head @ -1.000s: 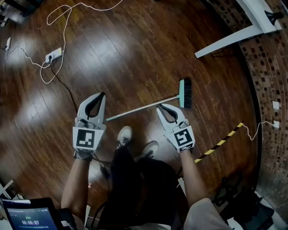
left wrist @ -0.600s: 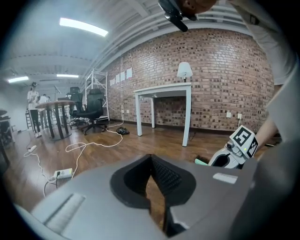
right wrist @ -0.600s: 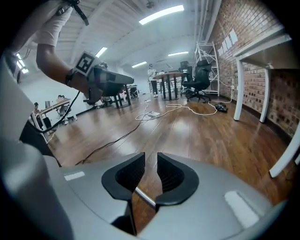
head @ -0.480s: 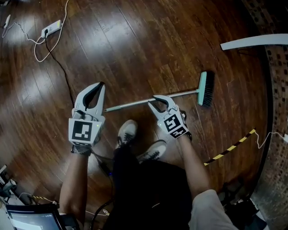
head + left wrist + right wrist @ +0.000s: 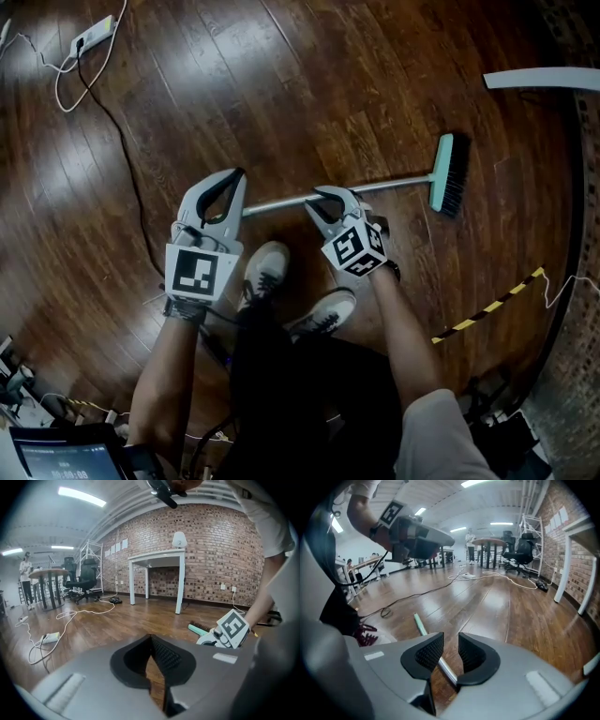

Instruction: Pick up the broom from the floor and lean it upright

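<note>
Right hand-held gripper at 6 o'clock, jaws apart, just been opening. Broom handle lies on the wooden floor, showing through the gap between the pads and running out toward 11 o'clock, green tip farthest; pads not pressing on it. Left hand-held gripper hangs at 10 o'clock, marker cube on top. Dark cable snakes across the boards at 9 o'clock. Round table and office chairs far off at 1 o'clock. Brick wall at 2 o'clock.
</note>
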The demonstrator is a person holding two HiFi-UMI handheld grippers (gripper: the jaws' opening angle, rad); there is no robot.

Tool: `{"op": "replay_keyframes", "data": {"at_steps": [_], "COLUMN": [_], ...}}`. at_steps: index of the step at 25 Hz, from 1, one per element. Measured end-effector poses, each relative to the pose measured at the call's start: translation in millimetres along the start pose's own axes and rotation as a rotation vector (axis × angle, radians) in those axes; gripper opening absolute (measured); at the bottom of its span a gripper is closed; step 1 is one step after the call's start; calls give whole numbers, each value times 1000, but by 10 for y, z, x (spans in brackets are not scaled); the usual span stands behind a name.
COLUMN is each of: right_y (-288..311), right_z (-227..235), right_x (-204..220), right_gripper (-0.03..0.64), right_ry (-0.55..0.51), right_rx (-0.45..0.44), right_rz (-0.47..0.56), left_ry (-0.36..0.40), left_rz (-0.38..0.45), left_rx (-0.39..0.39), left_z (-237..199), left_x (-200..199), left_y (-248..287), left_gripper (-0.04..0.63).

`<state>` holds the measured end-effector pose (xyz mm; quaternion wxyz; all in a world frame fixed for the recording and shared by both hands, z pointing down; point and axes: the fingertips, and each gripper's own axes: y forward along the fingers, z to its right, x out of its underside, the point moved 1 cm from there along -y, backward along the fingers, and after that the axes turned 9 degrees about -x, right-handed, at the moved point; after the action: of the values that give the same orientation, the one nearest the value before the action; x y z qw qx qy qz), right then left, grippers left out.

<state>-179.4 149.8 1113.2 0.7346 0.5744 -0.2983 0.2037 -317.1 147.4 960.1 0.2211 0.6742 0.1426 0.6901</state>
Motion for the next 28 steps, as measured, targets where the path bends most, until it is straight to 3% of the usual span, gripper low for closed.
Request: {"op": "replay_keyframes", "data": {"at_steps": [4, 6, 11, 17, 28], "right_y": [369, 490, 726, 1001, 1204], "right_z": [-123, -149, -210, -402, -478], "right_x": [357, 418, 475, 694, 800], "right_gripper": [131, 141, 155, 156, 162], "right_ry": [-169, -203, -217, -358, -395], "right_rx": [-104, -135, -183, -268, -331], "right_rz": [-211, -261, -299, -428, -472], "left_ry": [4, -10, -52, -63, -105], "left_rz": [-19, -23, -67, -87, -108], "left_rx": [14, 13, 40, 33, -43], "left_z": [41, 74, 267, 289, 52], "left_x": [238, 291, 411, 601, 586], "left_y": [126, 183, 241, 266, 132], "left_gripper": [2, 2, 2, 2, 2]}}
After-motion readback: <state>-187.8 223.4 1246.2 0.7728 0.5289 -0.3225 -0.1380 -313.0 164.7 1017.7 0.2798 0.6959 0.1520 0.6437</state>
